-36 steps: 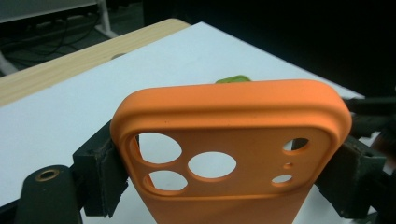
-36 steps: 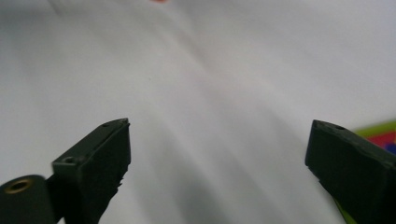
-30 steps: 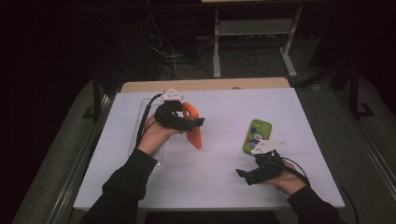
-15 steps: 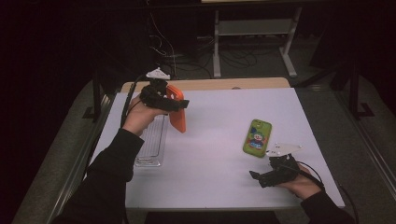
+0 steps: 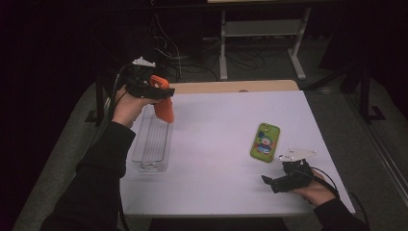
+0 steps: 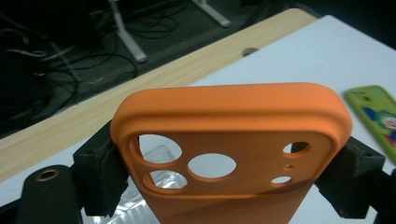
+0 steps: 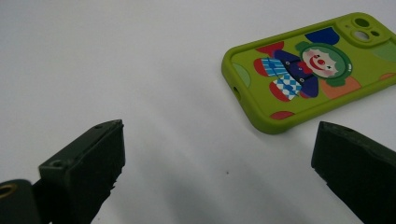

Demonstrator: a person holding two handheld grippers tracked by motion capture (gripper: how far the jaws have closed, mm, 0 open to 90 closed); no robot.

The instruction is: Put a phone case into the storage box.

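An orange phone case (image 5: 163, 103) hangs in the air above the far end of a clear plastic tray (image 5: 153, 142). My left gripper (image 5: 161, 91) is shut on it. In the left gripper view the black pads (image 6: 100, 172) press on both side edges of the orange case (image 6: 233, 140), camera holes toward me. A green phone case (image 5: 265, 141) with a cartoon clown lies flat on the white table at the right. My right gripper (image 5: 269, 182) rests low near the front edge, open, jaws wide apart. The green case (image 7: 308, 70) lies beyond its jaws, apart from them.
The white table top (image 5: 221, 130) has a wooden strip (image 5: 231, 86) along its far edge. Beyond it are metal stand legs and cables (image 5: 231, 53) on a dark floor. Both sleeved forearms come in from the bottom.
My left gripper has carried the orange case up and to the far left, over the tray's far end. My right gripper drew back from the green case toward the front edge.
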